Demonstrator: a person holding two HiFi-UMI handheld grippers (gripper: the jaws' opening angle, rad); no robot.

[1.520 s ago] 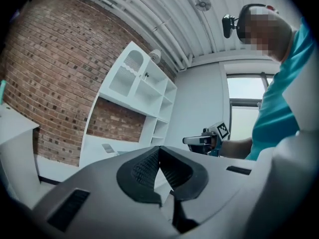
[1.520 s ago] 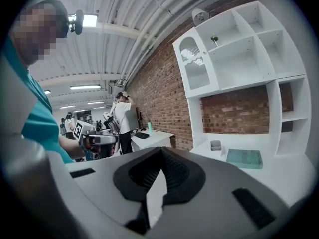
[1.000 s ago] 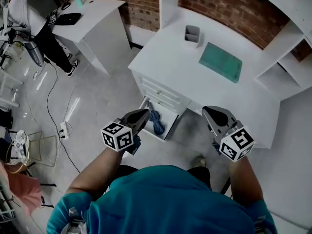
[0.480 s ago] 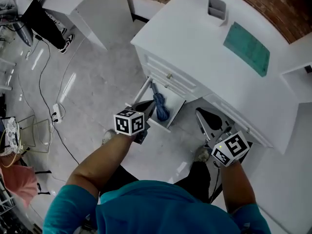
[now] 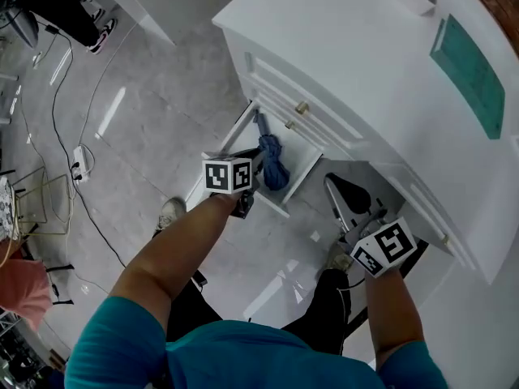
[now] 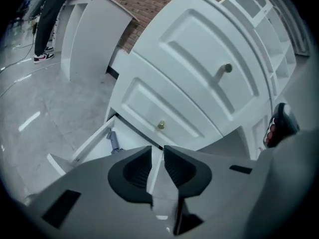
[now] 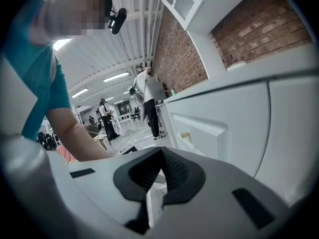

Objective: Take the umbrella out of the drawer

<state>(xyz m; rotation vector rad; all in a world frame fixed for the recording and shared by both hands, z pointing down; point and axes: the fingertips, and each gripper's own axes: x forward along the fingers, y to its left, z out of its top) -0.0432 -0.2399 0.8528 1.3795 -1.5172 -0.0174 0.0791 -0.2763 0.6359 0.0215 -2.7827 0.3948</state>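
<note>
The folded blue umbrella (image 5: 272,159) is seen lying lengthwise in the open lowest drawer (image 5: 302,162). Its thin end is tucked back toward the bench (image 5: 349,55) front, beneath the shut drawer with the brass knob (image 5: 302,108). The left tool (image 6: 157,151) is positioned near the drawer's front corner, apart from the umbrella. Its jaws are only narrowly parted, having just been opening, and nothing is between them. The right tool (image 7: 160,150) is pinched together and empty, and is seen off to the side by the bench front. With so slim a gap, the bundle could be pushed deeper rather than straddled, so a wider opening is judged to be needed. If only loose cloth were caught, the umbrella might sag, unfurl or slip out on the way up. If it were lifted straight up, its far end could be snagged under the drawer above, or the drawer wall could be knocked.
</note>
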